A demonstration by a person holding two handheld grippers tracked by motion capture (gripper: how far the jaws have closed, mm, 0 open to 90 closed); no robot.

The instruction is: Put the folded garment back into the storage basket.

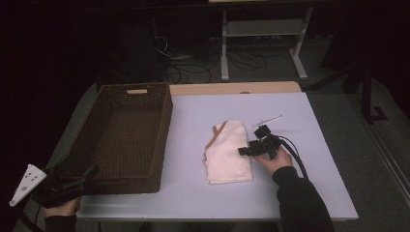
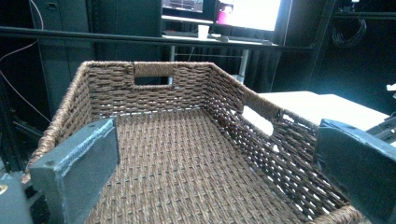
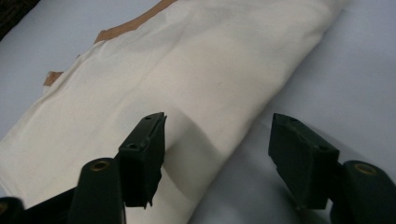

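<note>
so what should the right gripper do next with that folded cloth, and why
Probably close the right gripper the rest of the way on the folded cream cloth. Its jaws straddle the cloth's near edge with a gap on both sides, so nothing is pinched yet. The wicker basket sits beside it, with the left gripper open at its rim.
</note>
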